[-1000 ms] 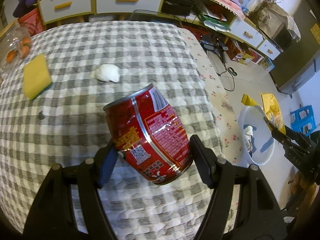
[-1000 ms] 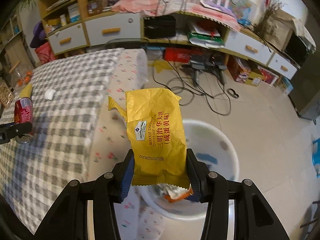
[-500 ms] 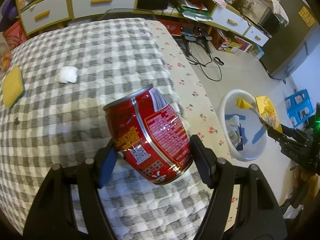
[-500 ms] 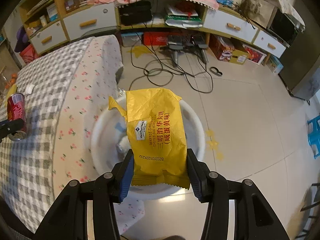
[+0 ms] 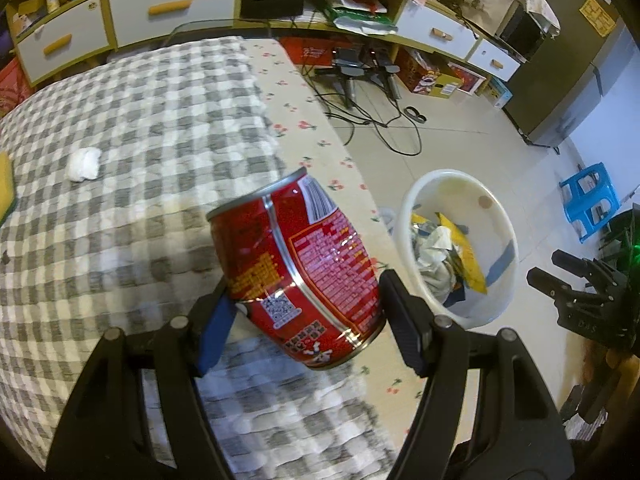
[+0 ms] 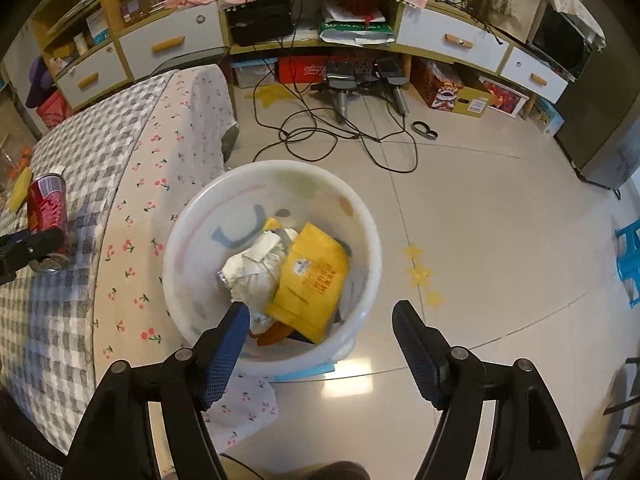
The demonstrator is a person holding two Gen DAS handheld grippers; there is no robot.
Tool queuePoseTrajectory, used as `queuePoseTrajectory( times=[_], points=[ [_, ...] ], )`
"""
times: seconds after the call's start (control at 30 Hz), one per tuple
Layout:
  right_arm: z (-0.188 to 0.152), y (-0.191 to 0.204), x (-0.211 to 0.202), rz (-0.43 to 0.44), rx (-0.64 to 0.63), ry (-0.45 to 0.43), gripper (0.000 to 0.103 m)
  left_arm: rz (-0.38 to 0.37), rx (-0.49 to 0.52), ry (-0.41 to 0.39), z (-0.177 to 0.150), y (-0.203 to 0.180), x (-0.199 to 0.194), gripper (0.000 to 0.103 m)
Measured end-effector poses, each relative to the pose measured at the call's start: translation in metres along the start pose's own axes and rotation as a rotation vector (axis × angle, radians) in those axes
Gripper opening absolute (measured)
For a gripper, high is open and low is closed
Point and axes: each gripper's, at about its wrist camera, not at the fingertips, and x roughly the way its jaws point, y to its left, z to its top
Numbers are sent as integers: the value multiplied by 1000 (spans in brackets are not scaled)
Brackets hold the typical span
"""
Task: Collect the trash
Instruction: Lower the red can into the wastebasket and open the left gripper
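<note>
A dented red metal drinks can, its glossy printed wall creased and its silver rims showing at both ends, sits tilted between the black fingers of the left gripper, which are clamped against its sides and hold it clear above the tabletop; the inner face of one finger is a blue textured pad. The tabletop is draped in a puffy, crinkled grey-and-white checked cloth, bordered along its edge by a cream cloth with a small red cherry print. Farther back on the checks lie a crumpled white tissue ball and, at the frame edge, the corner of a yellow sponge with a green underside. On the glossy beige tiled floor just beside the table stands a round white plastic bin with smooth, faintly patterned walls. Inside it a flat yellow foil snack wrapper with red print lies on top, leaning against crumpled white and silver paper. The right gripper hangs over the near rim of the bin with its fingers spread wide apart and nothing between them; the wrapper lies below them, apart from both pads. From the right wrist view the can also shows at the far left, pinched in the other gripper over the table's edge region. Black cables loop across the tiles.
</note>
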Motion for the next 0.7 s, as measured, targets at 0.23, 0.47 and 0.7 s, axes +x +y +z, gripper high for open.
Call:
queuePoseTrajectory(
  times=[0.23, 0.47, 0.7],
  points=[
    [-13, -36, -14, -22, 62, -21, 75, -42, 72, 6, 4, -35, 11, 71],
    [-23, -64, -18, -25, 123, -23, 76, -73, 138, 17, 10, -74, 32, 71],
    [-26, -79, -26, -21, 156, -43, 76, -99, 174, 28, 16, -100, 48, 71]
  ],
)
